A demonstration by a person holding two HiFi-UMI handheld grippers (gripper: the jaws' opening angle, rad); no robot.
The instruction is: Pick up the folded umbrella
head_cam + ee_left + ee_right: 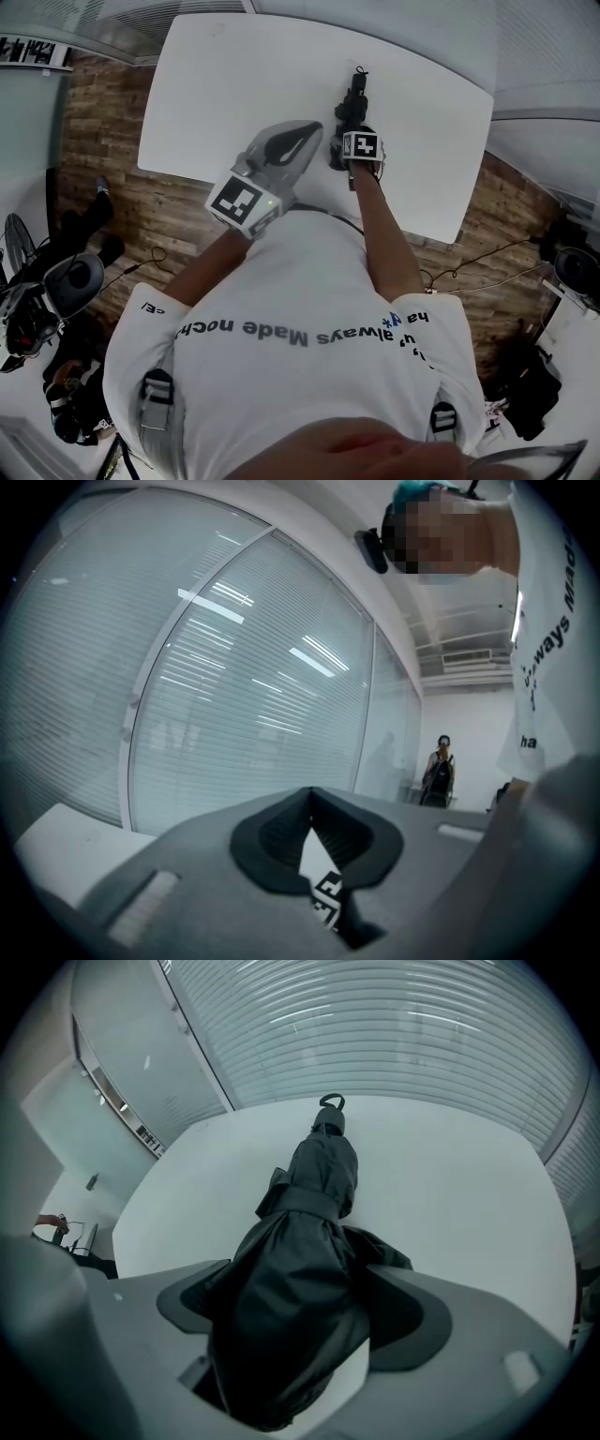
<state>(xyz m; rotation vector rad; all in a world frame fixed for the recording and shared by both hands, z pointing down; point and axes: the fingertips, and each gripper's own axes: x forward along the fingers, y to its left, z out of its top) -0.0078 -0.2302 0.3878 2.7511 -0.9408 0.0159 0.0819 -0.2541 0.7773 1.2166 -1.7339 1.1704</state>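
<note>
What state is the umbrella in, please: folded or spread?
Folded: the umbrella lies on the table, its fabric bunched and cinched by a strap, not spread.

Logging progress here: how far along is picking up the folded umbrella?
Done: the right gripper is placed over the folded umbrella, jaws open either side of its fabric. In hand: the grasp. Remaining: closing and lifting; the umbrella lies on the white table.

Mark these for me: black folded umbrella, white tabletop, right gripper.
black folded umbrella point(319, 1171): right gripper view, middle of its wrapped fabric.
white tabletop point(234, 84): head view, bare surface left of the umbrella.
right gripper point(298, 1269): right gripper view, midway between its open jaws, over the umbrella.
</note>
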